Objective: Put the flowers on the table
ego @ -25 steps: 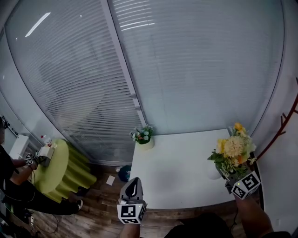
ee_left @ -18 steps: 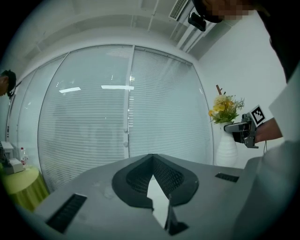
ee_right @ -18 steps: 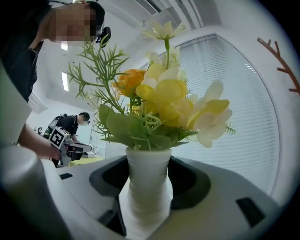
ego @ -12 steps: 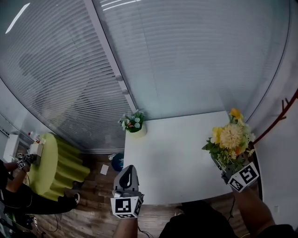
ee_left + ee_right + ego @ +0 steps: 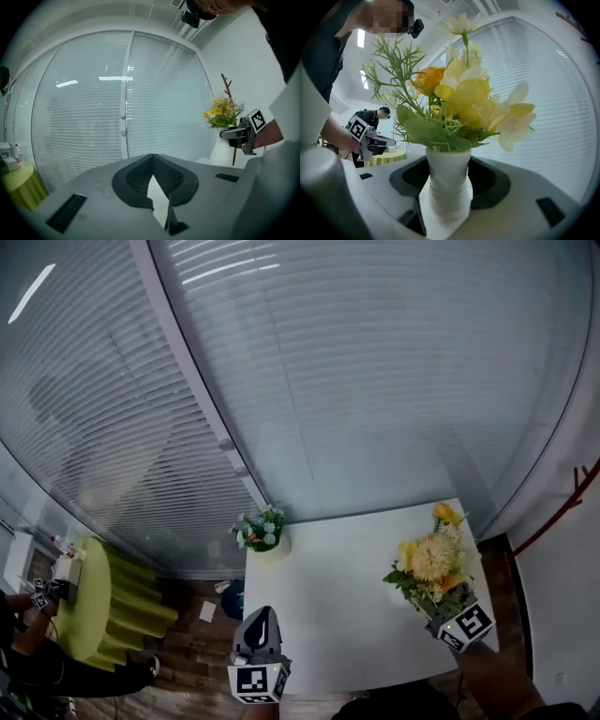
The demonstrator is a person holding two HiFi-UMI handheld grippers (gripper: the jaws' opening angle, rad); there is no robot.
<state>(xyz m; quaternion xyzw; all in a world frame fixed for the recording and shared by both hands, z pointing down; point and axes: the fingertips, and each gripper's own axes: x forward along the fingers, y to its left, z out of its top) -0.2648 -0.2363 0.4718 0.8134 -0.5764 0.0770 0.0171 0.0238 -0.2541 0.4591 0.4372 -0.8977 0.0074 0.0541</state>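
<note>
A bunch of yellow and cream flowers (image 5: 427, 561) stands in a white vase (image 5: 449, 187). My right gripper (image 5: 448, 615) is shut on the vase's neck, over the right front part of the white table (image 5: 337, 606). The flowers hide the vase's foot, so I cannot tell whether it touches the tabletop. A second small pot of white and blue flowers (image 5: 261, 531) sits on the table's far left corner. At the table's front left edge my left gripper (image 5: 263, 617) is shut and holds nothing. The left gripper view shows the bouquet (image 5: 222, 112) and the right gripper (image 5: 241, 133) off to the right.
A glass wall with blinds (image 5: 328, 381) runs behind the table. A red-brown branch stand (image 5: 562, 512) rises at the right. Left of the table, lower down, stands a round green table (image 5: 103, 596), with a person (image 5: 28, 652) beside it. A blue object (image 5: 232, 596) lies on the wooden floor.
The head view has tilted up and now shows more of the blinds. My right gripper has carried the bouquet a little to the left over the table. The left gripper has hardly moved.
</note>
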